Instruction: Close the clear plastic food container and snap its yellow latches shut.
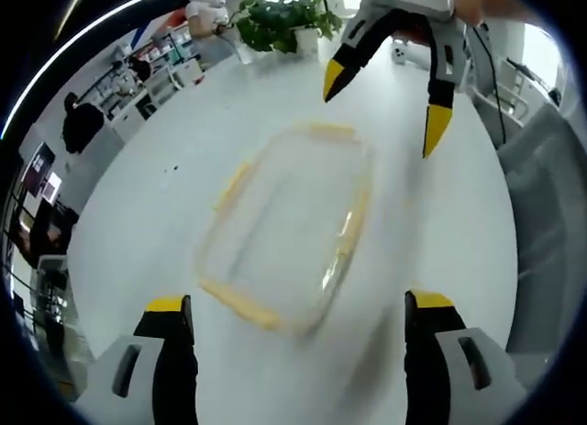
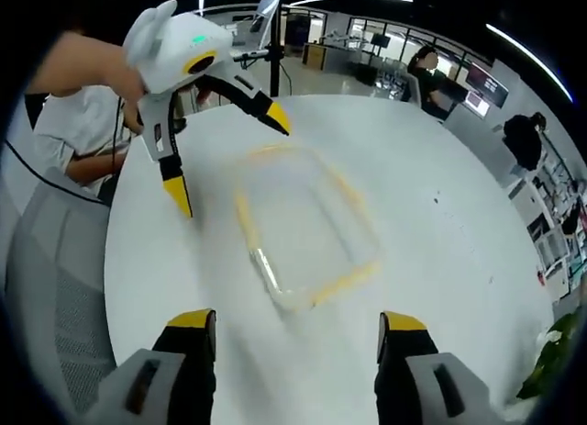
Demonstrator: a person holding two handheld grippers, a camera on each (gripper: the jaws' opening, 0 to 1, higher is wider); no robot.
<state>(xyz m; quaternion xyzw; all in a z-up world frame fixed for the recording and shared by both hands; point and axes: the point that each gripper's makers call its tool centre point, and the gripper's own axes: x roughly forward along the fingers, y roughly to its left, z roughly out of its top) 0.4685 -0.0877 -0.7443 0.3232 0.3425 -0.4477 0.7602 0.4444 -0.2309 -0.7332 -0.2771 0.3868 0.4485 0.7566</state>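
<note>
A clear plastic food container (image 1: 289, 225) with yellow latches along its edges lies flat on the round white table (image 1: 147, 214), blurred by motion. My left gripper (image 1: 298, 307) stands open at its near side, jaws wide on either side of the container's corner, touching nothing. Across the container my right gripper (image 1: 385, 108) hangs open above its far end. In the right gripper view the container (image 2: 307, 228) lies ahead of my open right gripper (image 2: 298, 326), and the left gripper (image 2: 229, 159) hovers open over its far left corner, held by a person's hand.
A potted plant (image 1: 284, 21) and small items stand at the table's far edge. A grey chair (image 2: 55, 287) sits beside the table. People sit at desks (image 2: 431, 72) in the office behind. A person in a white shirt (image 2: 64, 131) is close by.
</note>
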